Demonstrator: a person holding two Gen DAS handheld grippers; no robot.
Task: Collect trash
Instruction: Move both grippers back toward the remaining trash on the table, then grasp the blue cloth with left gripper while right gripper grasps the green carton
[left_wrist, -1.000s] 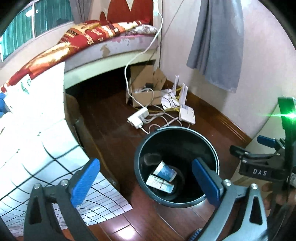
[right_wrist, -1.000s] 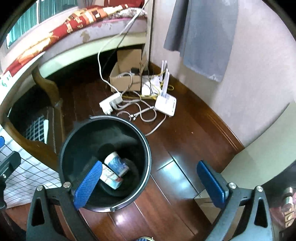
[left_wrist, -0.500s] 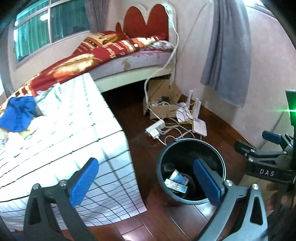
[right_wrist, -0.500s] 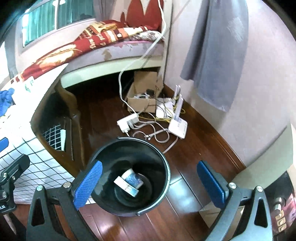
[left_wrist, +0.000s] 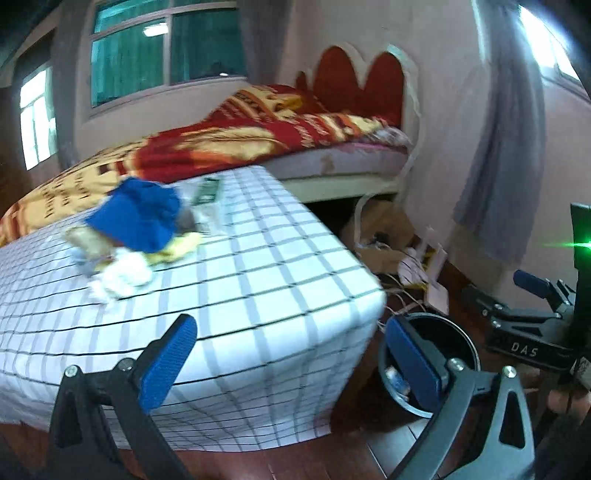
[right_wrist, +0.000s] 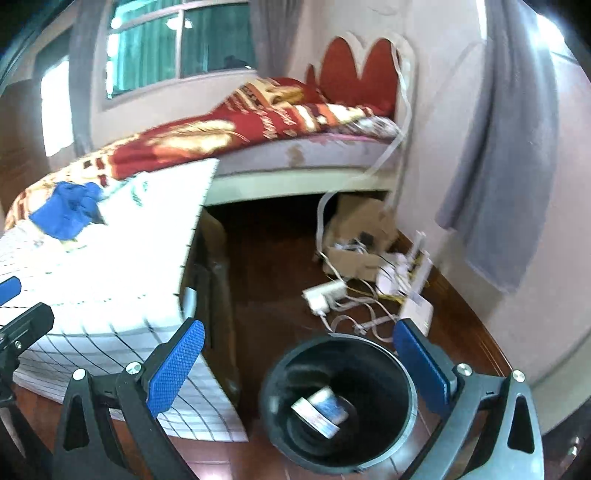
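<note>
Red patterned bed (right_wrist: 236, 136), grey curtain (right_wrist: 506, 177), cardboard box (right_wrist: 360, 229), white router (right_wrist: 417, 306)

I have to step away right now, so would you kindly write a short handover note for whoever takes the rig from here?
Left tongs: open, nothing held, hanging over the near edge of the checked tablecloth.
Right tongs: open, nothing held, above the black bin on the floor.
Done: two items of packaging already lie in the bin.
Left: a pile of trash sits on the table: crumpled white paper, yellow scraps, a blue cloth-like piece, a greenish packet behind it. The picture is blurred, so I cannot count the pieces.
Suggested next: probably take the left tongs to the pile.
</note>
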